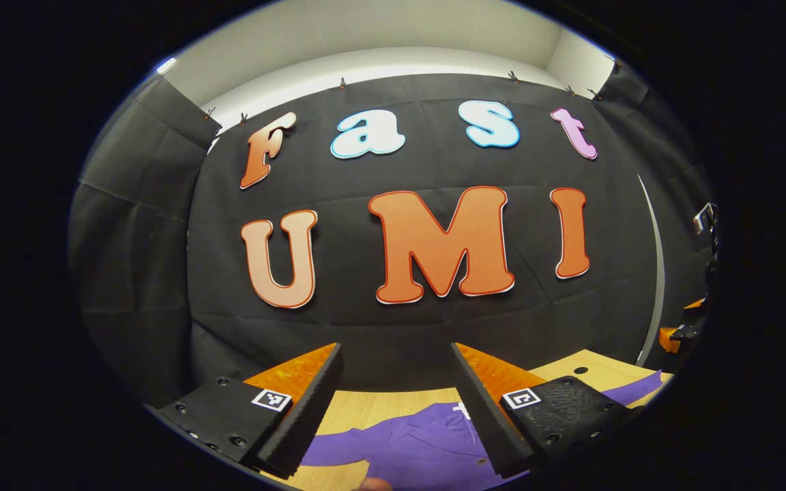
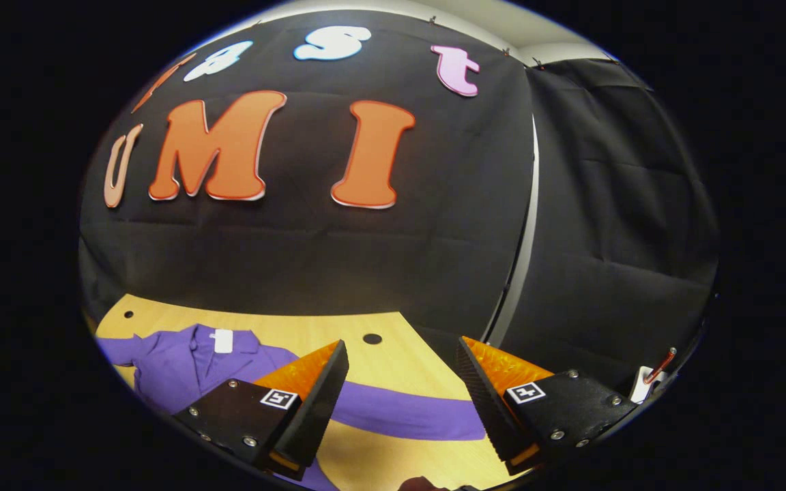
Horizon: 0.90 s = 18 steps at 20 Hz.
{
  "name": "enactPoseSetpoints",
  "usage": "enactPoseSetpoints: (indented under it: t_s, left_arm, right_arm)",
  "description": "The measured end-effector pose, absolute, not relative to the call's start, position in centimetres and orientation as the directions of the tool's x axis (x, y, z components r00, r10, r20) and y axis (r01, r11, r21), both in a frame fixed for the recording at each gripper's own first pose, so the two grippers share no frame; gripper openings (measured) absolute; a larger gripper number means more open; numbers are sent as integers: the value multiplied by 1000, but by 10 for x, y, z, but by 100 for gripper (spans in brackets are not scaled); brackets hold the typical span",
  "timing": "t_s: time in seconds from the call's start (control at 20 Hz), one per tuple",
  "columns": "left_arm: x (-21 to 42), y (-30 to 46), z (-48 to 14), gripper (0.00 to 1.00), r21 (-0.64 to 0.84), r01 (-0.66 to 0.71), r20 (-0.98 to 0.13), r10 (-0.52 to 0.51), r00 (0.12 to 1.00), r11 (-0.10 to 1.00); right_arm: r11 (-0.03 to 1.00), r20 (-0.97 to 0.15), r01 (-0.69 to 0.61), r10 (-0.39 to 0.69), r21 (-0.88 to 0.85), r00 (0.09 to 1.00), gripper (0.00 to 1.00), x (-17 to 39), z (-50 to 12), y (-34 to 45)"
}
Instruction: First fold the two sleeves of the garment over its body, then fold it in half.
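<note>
A purple shirt [image 1: 413, 443] lies flat on the wooden table [image 1: 393, 402], its collar toward the wall. My left gripper [image 1: 396, 402] hangs open above the shirt's upper body, nothing between its fingers. One sleeve [image 1: 632, 389] runs off to the right. In the right gripper view the same shirt [image 2: 181, 361] spreads at the lower left, a white tag at its collar. Its long sleeve [image 2: 400, 412] stretches across the table [image 2: 338, 334] under my right gripper [image 2: 400, 402], which is open and held above it.
The black cloth wall stands close behind the table. The table's rounded far edge has small dark holes [image 2: 372, 338]. An orange and black object [image 1: 679, 334] sits at the far right in the left gripper view.
</note>
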<state>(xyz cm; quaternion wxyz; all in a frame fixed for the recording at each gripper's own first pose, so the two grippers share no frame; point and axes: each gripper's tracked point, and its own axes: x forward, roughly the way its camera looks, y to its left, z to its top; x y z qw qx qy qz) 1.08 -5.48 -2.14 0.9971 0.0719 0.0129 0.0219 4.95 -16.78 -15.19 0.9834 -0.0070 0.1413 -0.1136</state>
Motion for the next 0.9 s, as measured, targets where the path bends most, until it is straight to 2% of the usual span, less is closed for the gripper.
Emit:
enactPoseSetpoints:
  t_s: [0.2,0.25,0.3,0.4,0.65,0.9]
  left_arm:
    - [13,-50,-24,96,167,-85,-37,92,995,982]
    - [13,-50,-27,100,169,-95,-43,103,994,981]
    - [14,-51,-28,96,169,-104,-49,114,992,980]
    - [14,-51,-32,96,171,-120,-60,131,990,978]
    - [14,-56,-40,96,190,-154,-79,171,982,970]
    - [10,-56,-57,96,211,-187,-118,215,970,959]
  right_arm:
    - [967,-371,254,-247,-29,895,95,57,-185,-204]
    - [966,-393,257,-247,-30,885,95,58,-194,-212]
    - [965,-421,257,-250,-41,872,95,61,-204,-219]
    - [965,-486,255,-251,-59,837,95,64,-229,-231]
    - [960,-671,280,-202,9,713,96,71,-293,-254]
    - [961,-806,275,-141,28,575,97,71,-353,-267]
